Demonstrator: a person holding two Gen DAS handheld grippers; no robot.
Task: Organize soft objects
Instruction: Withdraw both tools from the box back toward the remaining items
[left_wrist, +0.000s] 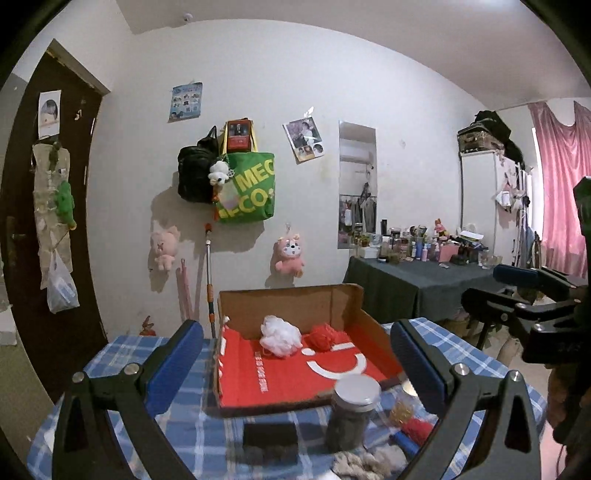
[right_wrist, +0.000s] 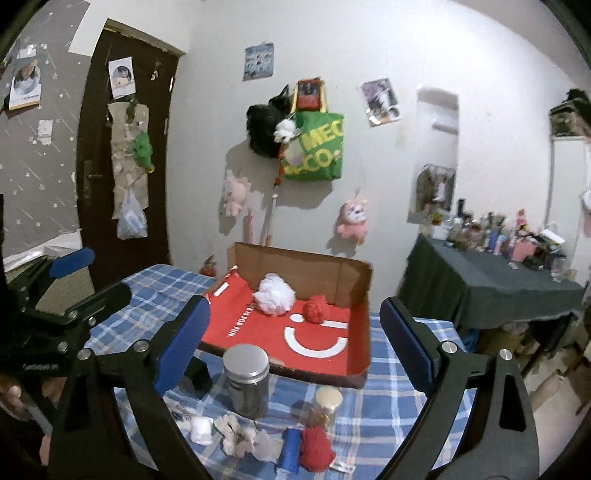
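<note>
Both grippers hover wide open and empty above the blue plaid tablecloth (right_wrist: 388, 406).

The left gripper (left_wrist: 295, 362) and right gripper (right_wrist: 291, 339) face the red-lined cardboard box (right_wrist: 354, 280), which holds a fluffy white puff (right_wrist: 273, 295) beside a red yarn ball (right_wrist: 316, 308); another red yarn ball (right_wrist: 314, 448) lies outside, near a lidded glass jar (right_wrist: 246, 380).

Left gripper (left_wrist: 295, 354), right gripper (right_wrist: 291, 332): black frames, blue-padded jaws, silver screws, possibly printed lettering.

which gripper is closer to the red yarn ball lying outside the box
Right, as far as the views show. The right gripper hangs just above the red yarn ball; the left gripper is over to the ball's left.
</note>
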